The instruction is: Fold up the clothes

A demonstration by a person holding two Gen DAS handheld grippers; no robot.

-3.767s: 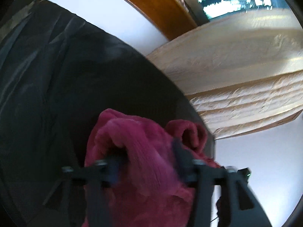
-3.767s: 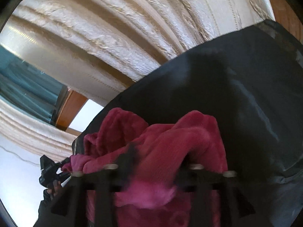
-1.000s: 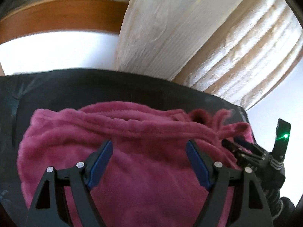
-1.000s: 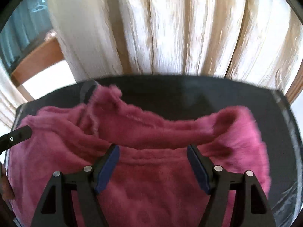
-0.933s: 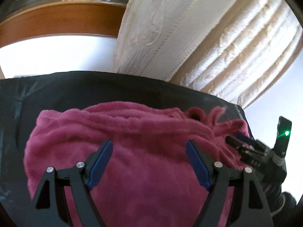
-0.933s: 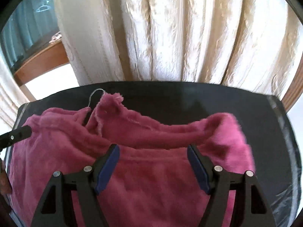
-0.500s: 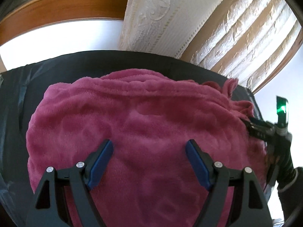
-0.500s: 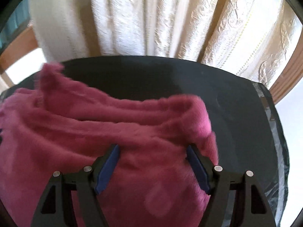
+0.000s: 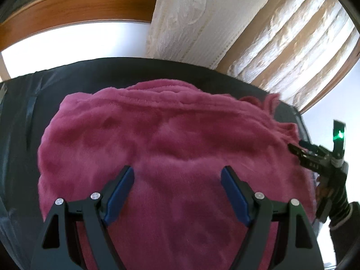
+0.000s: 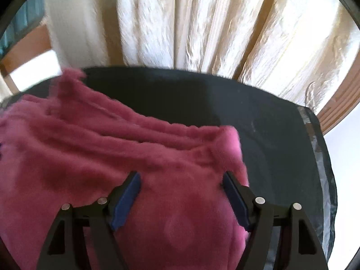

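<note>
My left tongs (image 9: pixel 177 191) and right tongs (image 10: pixel 181 196) are matte black, with blue pads (image 9: pixel 119 196), silver screws (image 9: pixel 95 195), a green light (image 9: pixel 339 135) and a dark sleeve (image 9: pixel 344 220).

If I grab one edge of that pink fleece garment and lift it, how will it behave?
The pink fleece garment would probably sag and drape, since it lies in soft folds on the dark table cover. Its plush pile suggests easy grip for the left gripper, not slippery. It looks bulky, so layers may slide apart.

The garment (image 9: pixel 171 139) lies on the table (image 9: pixel 157 72), curtains (image 10: pixel 202 27) behind the far edge.
</note>
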